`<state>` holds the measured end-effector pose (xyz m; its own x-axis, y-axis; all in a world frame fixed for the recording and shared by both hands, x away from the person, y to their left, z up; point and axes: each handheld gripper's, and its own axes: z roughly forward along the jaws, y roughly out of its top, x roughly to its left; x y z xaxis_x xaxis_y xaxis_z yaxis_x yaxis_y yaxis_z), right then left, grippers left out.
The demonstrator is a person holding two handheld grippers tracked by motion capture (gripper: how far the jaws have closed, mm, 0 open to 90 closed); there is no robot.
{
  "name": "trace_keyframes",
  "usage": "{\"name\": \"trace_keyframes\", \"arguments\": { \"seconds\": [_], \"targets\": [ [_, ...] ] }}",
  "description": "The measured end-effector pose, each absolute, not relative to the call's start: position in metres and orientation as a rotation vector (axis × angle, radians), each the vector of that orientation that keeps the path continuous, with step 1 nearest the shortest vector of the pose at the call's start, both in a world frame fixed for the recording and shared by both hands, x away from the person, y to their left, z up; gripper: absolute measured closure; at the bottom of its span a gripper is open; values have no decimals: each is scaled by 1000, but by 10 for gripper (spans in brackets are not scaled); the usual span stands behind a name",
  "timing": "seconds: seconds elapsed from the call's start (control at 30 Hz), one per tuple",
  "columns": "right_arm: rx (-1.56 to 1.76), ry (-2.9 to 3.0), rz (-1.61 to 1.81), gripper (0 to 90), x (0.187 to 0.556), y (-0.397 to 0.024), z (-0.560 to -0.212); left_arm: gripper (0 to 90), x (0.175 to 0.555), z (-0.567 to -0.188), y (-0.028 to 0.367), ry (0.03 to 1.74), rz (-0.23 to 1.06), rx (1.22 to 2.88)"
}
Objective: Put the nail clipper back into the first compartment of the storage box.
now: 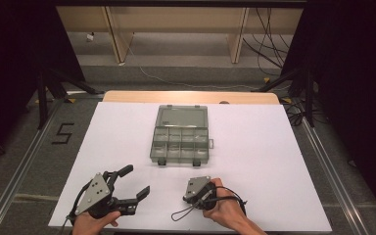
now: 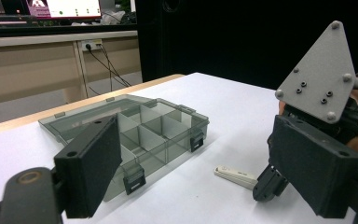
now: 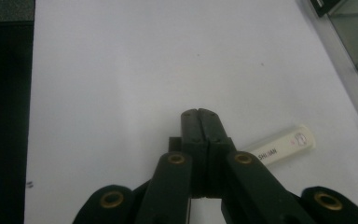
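Right claw (image 3: 199, 112) clenched, empty, just beside a white stick (image 3: 286, 144) on the worktop (image 1: 274, 147). Left claw (image 1: 134, 181) released. Compartment box (image 1: 181, 134) lies open, well apart.

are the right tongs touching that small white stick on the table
Cannot tell: in the right gripper view the shut right tongs overlap the white stick, hiding any gap or contact.

High view overhead; claw views low, sharing white stick (image 2: 236, 176).
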<state>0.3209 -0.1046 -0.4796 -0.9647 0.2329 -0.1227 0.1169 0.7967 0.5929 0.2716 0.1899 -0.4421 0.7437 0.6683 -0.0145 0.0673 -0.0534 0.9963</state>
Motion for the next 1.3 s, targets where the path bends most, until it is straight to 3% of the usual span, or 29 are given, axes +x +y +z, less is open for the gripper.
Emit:
{"name": "trace_keyframes", "arguments": {
  "seconds": [1.3],
  "targets": [
    [413,2777,806,900,342,-152,-473,162,270,-441,190,627,538,1574]
  ]
}}
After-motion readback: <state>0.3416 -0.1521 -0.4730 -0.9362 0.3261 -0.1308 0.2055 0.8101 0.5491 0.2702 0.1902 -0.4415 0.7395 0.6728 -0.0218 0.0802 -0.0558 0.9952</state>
